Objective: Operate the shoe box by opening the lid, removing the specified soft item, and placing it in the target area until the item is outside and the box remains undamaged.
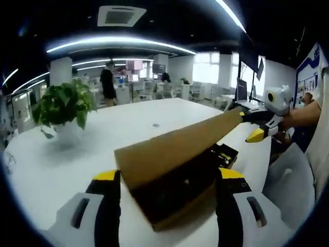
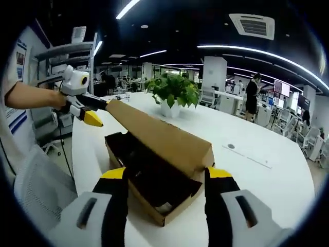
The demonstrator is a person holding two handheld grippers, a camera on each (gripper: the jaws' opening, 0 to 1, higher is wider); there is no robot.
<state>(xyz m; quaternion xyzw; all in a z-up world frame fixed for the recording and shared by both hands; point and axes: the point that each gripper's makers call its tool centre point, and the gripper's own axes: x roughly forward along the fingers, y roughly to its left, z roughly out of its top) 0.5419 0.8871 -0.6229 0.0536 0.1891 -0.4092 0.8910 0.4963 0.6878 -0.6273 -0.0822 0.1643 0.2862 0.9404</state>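
A brown cardboard shoe box (image 1: 180,208) lies on the white table (image 1: 128,123), its lid (image 1: 175,149) raised at a slant. The inside is dark, and a black item with yellow marks (image 1: 224,153) shows at the far end. My left gripper (image 1: 168,175) is open, its jaws wide on either side of the lid's near end. My right gripper (image 1: 251,126) reaches in from the right, one fingertip against the lid's far end. In the right gripper view the box (image 2: 154,198) and lid (image 2: 159,136) lie between my open right gripper (image 2: 164,172), and the left gripper (image 2: 97,110) touches the far end.
A potted green plant (image 1: 61,105) stands on the table to the left; it is also in the right gripper view as the plant (image 2: 174,91). A person's arm (image 2: 28,95) and white sleeve are close by. Desks, chairs and people fill the office behind.
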